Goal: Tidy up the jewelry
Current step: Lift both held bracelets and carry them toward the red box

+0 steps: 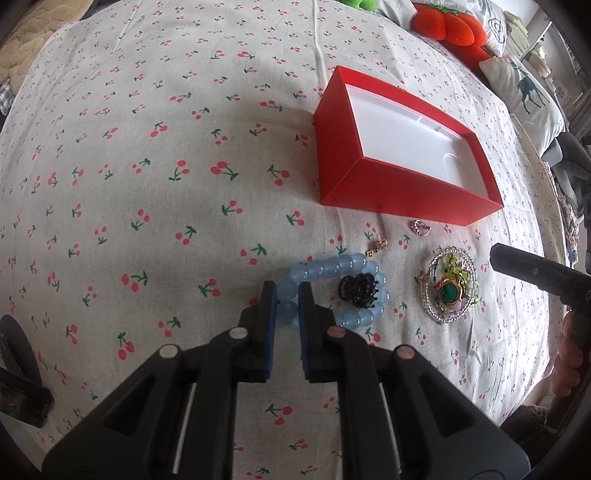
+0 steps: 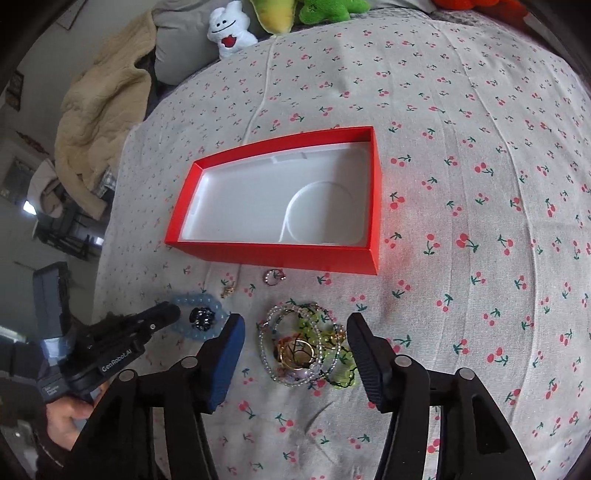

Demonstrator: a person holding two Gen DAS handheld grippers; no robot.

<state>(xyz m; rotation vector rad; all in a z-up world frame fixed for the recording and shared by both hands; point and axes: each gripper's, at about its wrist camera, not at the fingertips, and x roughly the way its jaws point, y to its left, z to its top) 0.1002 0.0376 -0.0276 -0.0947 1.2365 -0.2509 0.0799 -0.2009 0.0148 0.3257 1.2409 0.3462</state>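
Observation:
My left gripper (image 1: 287,295) is shut on the near side of a blue bead bracelet (image 1: 351,264) that lies on the cherry-print cloth; a small black hair claw (image 1: 360,291) sits inside its loop. An open red box (image 1: 369,184) with a white empty inside stands just beyond. My right gripper (image 2: 295,328) is open and hovers over a pile of beaded bracelets and rings (image 2: 306,347). A small gold earring (image 1: 380,246) and a pink ring (image 1: 421,227) lie between the bracelet and the box. The right gripper's tip (image 1: 517,264) shows in the left wrist view.
Plush toys (image 2: 231,29) and pillows (image 1: 524,96) line the far edge of the bed. A beige blanket (image 2: 103,103) hangs at the left. The cherry-print cloth (image 1: 147,166) stretches left of the box.

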